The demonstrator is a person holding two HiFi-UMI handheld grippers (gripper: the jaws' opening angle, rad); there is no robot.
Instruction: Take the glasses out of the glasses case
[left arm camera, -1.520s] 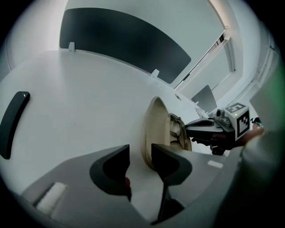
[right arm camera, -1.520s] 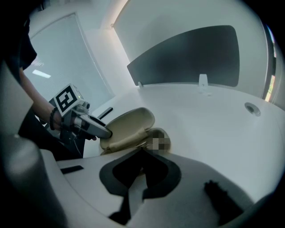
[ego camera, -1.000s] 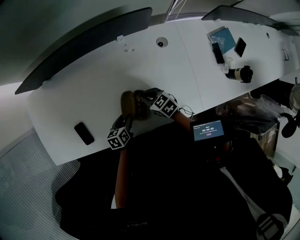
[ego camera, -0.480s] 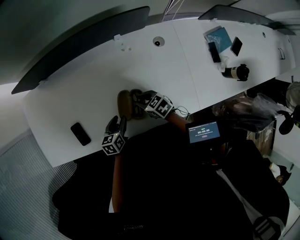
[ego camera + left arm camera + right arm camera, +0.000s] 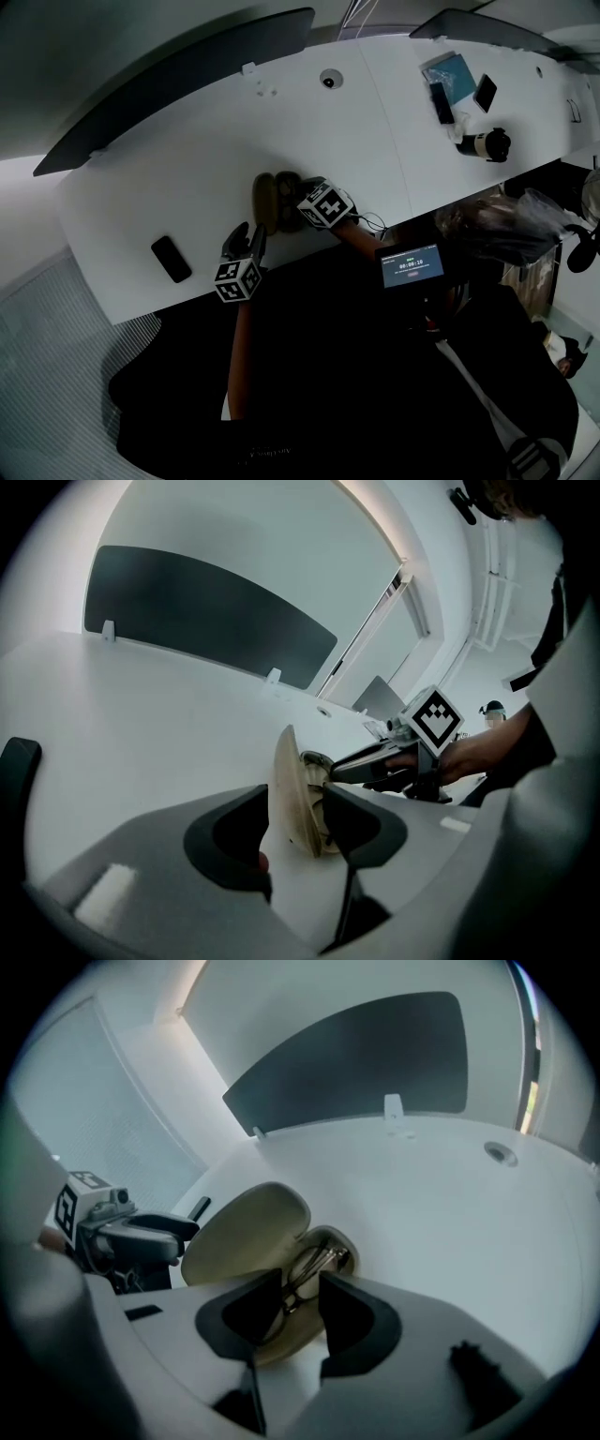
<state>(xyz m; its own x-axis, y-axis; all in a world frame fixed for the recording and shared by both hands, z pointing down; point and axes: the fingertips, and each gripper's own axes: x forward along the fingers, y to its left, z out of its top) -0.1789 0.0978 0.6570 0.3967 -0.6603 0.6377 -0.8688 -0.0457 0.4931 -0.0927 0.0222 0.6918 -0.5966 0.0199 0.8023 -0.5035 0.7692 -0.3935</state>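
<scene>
Glasses (image 5: 314, 1265) lie folded in the open case (image 5: 246, 1232) on the desk (image 5: 187, 187), right gripper (image 5: 300, 1288) just opened wide astride them, so I'd close gently on the frame's middle while the left gripper (image 5: 295, 803), half-open around the lid (image 5: 286, 780), steadies it.

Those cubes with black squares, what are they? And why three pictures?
The cubes are markers on two hand-held grippers, one in each of a person's hands. One picture comes from a camera on the person's head, looking down at the white table. The other two come from cameras on the grippers. The left gripper pinches the lid of a case, holding it open. The right gripper has just been opening its jaws. The glasses show between them, not gripped yet. A phone lies nearby.
</scene>
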